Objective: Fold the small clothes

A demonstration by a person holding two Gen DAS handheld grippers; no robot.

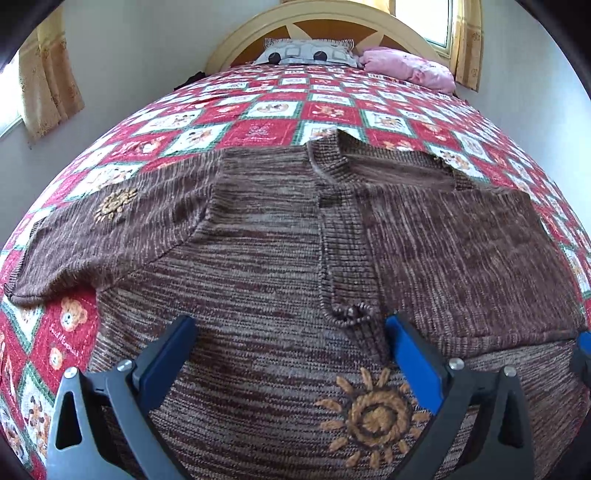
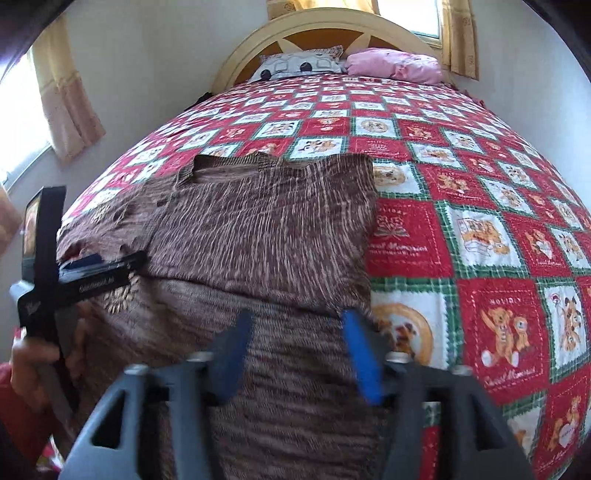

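While the bed (image 1: 258,107) under its teddy-bear quilt fills both views, the brown knit sweater (image 1: 258,258) lies flat on its near end, one sleeve folded across the chest. Only the left view shows the sweater's embroidered sun (image 1: 373,417), between the spread left hand-held gripper (image 1: 291,347); the right hand-held gripper (image 2: 295,343), also spread, hovers over the sweater's hem edge.

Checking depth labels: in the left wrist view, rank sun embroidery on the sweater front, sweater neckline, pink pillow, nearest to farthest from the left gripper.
1. Sun embroidery, on the sweater by the left gripper's right finger.
2. Neckline, at the sweater's far edge, right of centre.
3. Pink pillow, at the headboard, far right.
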